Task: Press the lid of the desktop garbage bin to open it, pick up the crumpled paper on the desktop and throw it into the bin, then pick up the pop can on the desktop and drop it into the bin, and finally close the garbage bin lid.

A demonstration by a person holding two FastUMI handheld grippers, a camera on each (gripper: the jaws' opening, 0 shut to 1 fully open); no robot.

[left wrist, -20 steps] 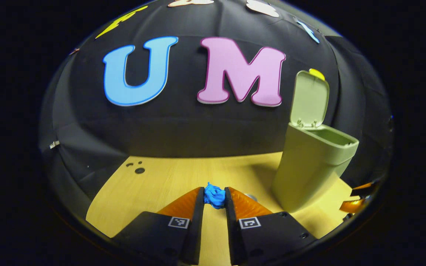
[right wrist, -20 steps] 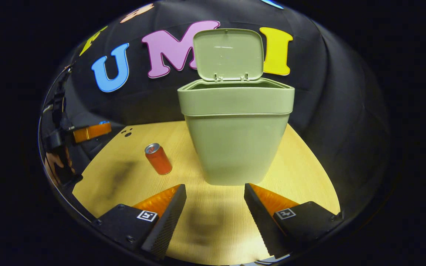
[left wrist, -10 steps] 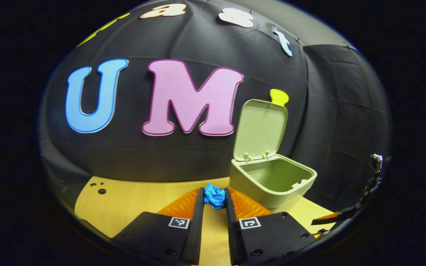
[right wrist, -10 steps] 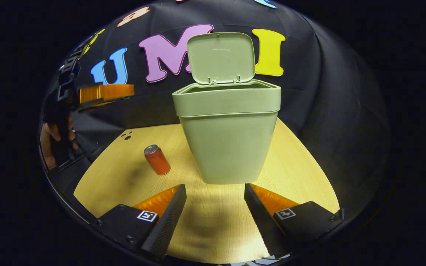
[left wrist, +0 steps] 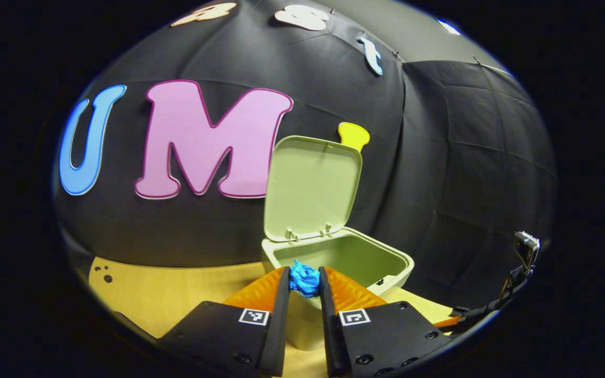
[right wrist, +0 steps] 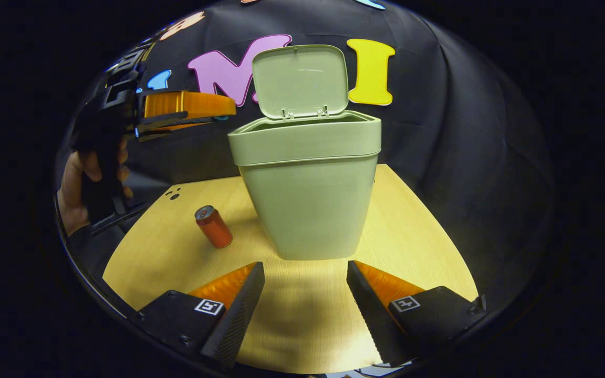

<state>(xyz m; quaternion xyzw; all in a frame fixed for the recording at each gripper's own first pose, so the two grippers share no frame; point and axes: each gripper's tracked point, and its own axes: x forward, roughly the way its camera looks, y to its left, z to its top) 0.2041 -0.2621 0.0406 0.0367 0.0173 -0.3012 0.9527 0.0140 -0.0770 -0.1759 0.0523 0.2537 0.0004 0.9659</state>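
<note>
Now your left gripper [left wrist: 304, 283] pinches the crumpled blue paper [left wrist: 304, 279] at the lid-up green plastic bin [right wrist: 308, 157]; right gripper [right wrist: 305, 278] gapes empty, red can [right wrist: 213, 227] waiting.

Bin [right wrist: 310, 205]: plastic by the look, matt, smooth walls. Lid [left wrist: 313, 186]: same plastic, smooth inner face with a faint sheen. Paper [left wrist: 304, 280]: crumpled, creased all over, dull finish. Can [right wrist: 213, 227]: metal, glossy painted side, bare shiny top. Counter [right wrist: 418, 247]: wood-grain surface, smooth, low sheen under the light. Wall [left wrist: 465, 157]: cloth, matt, with folds and seams. Right gripper [right wrist: 305, 294]: inner faces of the fingers [right wrist: 239, 310] finely textured, rough-looking; outer housings smooth and matt.
</note>
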